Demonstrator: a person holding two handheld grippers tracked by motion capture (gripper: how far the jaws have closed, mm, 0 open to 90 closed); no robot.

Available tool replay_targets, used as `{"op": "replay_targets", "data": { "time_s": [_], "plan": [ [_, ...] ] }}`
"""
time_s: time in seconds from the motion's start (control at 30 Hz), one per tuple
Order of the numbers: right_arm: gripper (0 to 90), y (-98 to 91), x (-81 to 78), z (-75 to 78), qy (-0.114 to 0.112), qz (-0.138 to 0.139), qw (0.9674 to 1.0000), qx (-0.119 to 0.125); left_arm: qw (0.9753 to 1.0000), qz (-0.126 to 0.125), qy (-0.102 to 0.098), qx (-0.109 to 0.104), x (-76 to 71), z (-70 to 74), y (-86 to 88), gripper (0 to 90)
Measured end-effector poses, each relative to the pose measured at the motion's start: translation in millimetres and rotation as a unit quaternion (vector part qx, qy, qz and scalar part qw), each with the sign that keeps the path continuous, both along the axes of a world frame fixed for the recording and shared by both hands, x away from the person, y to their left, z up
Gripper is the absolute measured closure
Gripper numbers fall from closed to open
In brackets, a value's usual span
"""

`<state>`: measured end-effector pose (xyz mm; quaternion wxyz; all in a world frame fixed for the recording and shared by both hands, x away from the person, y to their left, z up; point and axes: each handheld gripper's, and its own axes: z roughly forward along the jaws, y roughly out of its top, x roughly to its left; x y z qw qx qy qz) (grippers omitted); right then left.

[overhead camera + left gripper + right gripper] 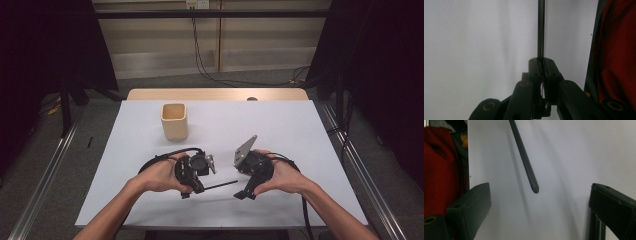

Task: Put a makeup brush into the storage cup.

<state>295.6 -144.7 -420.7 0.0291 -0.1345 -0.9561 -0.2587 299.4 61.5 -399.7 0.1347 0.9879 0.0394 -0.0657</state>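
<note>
Nearest the table's front edge, a thin black rod [220,185], pen-like and smooth, is pinched at one end by the left gripper [192,186]. In the left gripper view the two black jaws are seen pressed tight together on the rod [540,30], which runs straight out ahead of them over the white table top [474,37]. It's probably held by the very end so that as much length as possible is left free for the other hand.

Just beside it, the right gripper [246,193] is held with its jaws spread wide and nothing between them. In the right gripper view the rod's rounded free tip [534,187] is seen above the gap, a bit left of centre, not touched by either pad. So it looks like a handover is being lined up: the rod is kept level and low over the table [280,130], pointed across at the open jaws, which are aimed back at it. A bit more closing-in would be needed before a grip could be made.

Farther back and well apart from both hands, a square beige cup [174,121] with an open top is left standing upright, presumably as the place the rod gets dropped into.
</note>
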Motion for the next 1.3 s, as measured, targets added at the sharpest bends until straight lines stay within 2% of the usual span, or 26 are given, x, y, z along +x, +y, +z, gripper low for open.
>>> {"op": "replay_targets", "data": {
  "time_s": [0.03, 0.1, 0.13, 0.27, 0.3, 0.33, 0.37, 0.4, 0.5, 0.6, 0.63, 0.7, 0.77, 0.87, 0.9, 0.97, 1.03, 1.07, 1.3],
  "plan": [
    [7.6, 1.0, -0.1, 0.2, 0.002, -0.001, 1.0, -0.008, 1.0, 0.0, 0.006, 0.0, 0.3, -0.3, -0.1, 86.1],
    [13.8, 2.1, 2.0, 0.0, 0.013, 0.004, 0.9998, -0.016, 1.0, 0.006, 0.001, -0.003, -0.8, -1.6, -0.7, 86.1],
    [16.5, 2.5, 2.9, 0.0, 0.016, 0.005, 0.9997, -0.017, 1.0, 0.003, 0.006, -0.001, 0.0, -1.3, -0.9, 86.1],
    [30.3, 4.5, 5.9, 1.7, 0.035, 0.018, 0.999, -0.023, 0.9999, 0.003, 0.004, -0.009, -0.2, -0.8, -1.3, 86.0],
    [36.0, 5.4, 6.9, 1.9, 0.032, 0.023, 0.9991, -0.017, 1.0, 0.002, 0.003, -0.008, 0.2, -0.6, -1.3, 86.0],
    [38.7, 6.5, 7.0, 2.9, 0.038, 0.024, 0.9988, -0.02, 0.9999, 0.001, 0.004, -0.01, 0.1, -1.1, -1.2, 86.1],
    [41.5, 8.0, 8.0, 2.7, 0.034, 0.029, 0.9988, -0.021, 0.9999, 0.004, 0.006, -0.011, -0.3, -1.7, -1.2, 86.0],
    [43.7, 9.0, 8.1, 3.1, 0.041, 0.033, 0.9983, -0.024, 0.9999, 0.006, -0.001, -0.011, -0.9, -2.5, -1.3, 86.1],
    [47.7, 11.6, 9.1, 3.7, 0.049, 0.035, 0.9979, -0.025, 0.9999, 0.001, 0.005, -0.011, -0.1, -3.6, -0.9, 86.0],
    [52.2, 13.9, 10.7, 3.2, 0.045, 0.037, 0.998, -0.023, 0.9999, -0.002, 0.005, -0.01, -0.2, -5.1, -0.3, 86.1],
    [52.3, 14.5, 11.2, 3.0, 0.04, 0.038, 0.9983, -0.022, 0.9999, -0.001, 0.005, -0.013, -0.3, -5.4, 0.0, 86.1],
    [57.0, 15.8, 11.0, 4.2, 0.044, 0.037, 0.9981, -0.023, 0.9999, 0.001, 0.001, -0.016, -0.8, -5.7, 0.6, 86.0],
    [58.5, 17.1, 11.1, 4.1, 0.044, 0.042, 0.9979, -0.023, 0.9997, 0.003, 0.007, -0.023, -0.9, -5.7, 1.1, 86.1],
    [63.2, 19.1, 10.5, 3.6, 0.046, 0.046, 0.9975, -0.028, 0.9998, -0.002, 0.005, -0.021, -0.5, -5.8, 0.7, 86.1],
    [65.0, 19.9, 10.1, 3.5, 0.045, 0.046, 0.9976, -0.028, 0.9998, 0.002, -0.003, -0.021, -1.5, -6.3, 0.3, 86.0],
    [67.6, 20.5, 9.5, 3.4, 0.047, 0.05, 0.9974, -0.025, 0.9998, -0.004, 0.003, -0.02, -1.5, -6.7, -0.5, 86.0],
    [70.7, 20.8, 9.5, 3.2, 0.046, 0.055, 0.9972, -0.023, 0.9998, 0.001, -0.003, -0.022, -2.6, -8.0, -1.0, 86.1],
    [71.9, 20.9, 9.6, 3.2, 0.046, 0.055, 0.9971, -0.024, 0.9998, 0.0, 0.003, -0.02, -1.4, -8.1, -1.1, 86.0],
    [81.7, 21.5, 10.3, 1.5, 0.05, 0.056, 0.9969, -0.023, 0.9998, -0.001, 0.004, -0.019, -0.2, -10.2, -2.0, 86.0]
  ]
}}
